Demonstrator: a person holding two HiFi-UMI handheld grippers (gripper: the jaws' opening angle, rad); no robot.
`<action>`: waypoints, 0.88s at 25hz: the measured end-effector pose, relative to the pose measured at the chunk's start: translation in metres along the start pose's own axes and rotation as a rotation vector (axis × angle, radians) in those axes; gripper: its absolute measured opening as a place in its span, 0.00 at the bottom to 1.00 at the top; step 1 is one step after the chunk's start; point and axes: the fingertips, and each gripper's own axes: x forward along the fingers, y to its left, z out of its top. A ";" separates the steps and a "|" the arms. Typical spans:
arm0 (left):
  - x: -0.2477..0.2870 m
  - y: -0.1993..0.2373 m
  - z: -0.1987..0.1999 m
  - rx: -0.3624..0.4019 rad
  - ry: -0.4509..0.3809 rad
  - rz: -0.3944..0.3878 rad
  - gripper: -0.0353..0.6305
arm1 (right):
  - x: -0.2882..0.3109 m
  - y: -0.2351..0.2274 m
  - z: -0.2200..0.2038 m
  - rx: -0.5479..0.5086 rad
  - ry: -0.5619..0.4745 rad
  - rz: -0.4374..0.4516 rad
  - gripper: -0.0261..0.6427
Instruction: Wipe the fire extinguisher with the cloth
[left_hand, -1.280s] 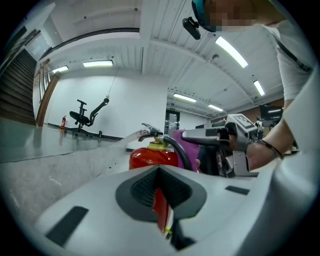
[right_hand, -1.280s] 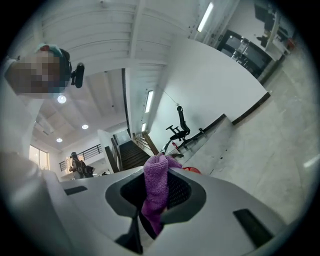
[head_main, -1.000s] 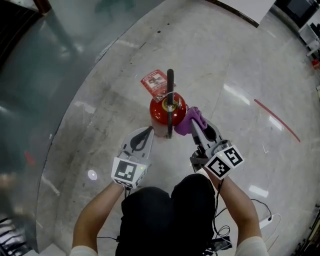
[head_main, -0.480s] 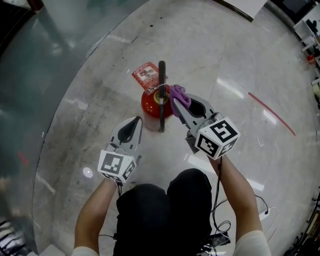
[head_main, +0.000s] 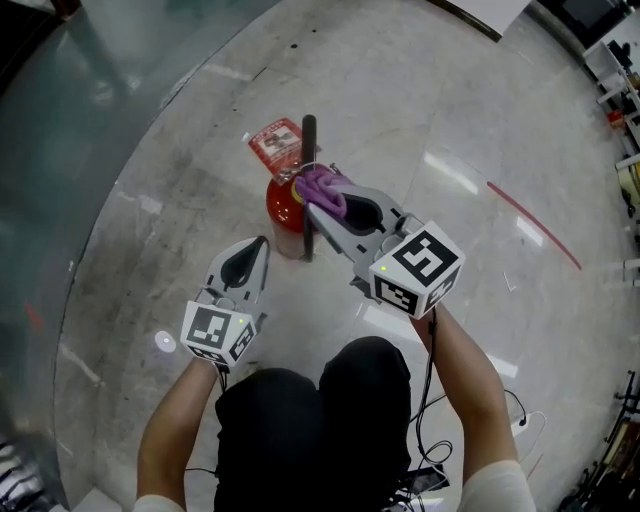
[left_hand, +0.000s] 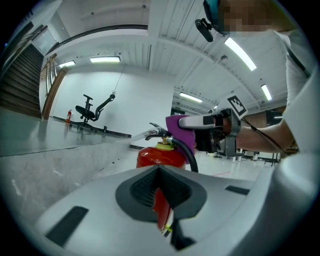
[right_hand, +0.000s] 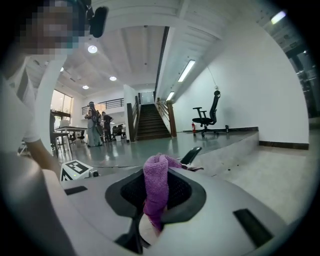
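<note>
Bright, even indoor light comes from ceiling strip lamps (left_hand: 242, 52), which leave white glare streaks on the polished floor (head_main: 450, 172). Both gripper views bend strongly and darken at their round edges.

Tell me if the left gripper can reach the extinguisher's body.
Likely yes: only bare floor lies between the left gripper and the fire extinguisher; the right gripper holds the cloth at its top.
</note>
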 end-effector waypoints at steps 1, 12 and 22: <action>0.000 0.000 -0.001 0.001 0.001 0.001 0.05 | 0.003 0.008 -0.001 -0.018 0.008 0.025 0.14; -0.001 0.000 -0.016 -0.005 0.017 0.004 0.05 | -0.012 0.052 -0.029 -0.134 0.015 0.146 0.14; -0.002 -0.006 -0.035 0.003 0.027 -0.026 0.05 | -0.030 0.076 -0.072 -0.113 -0.049 0.249 0.14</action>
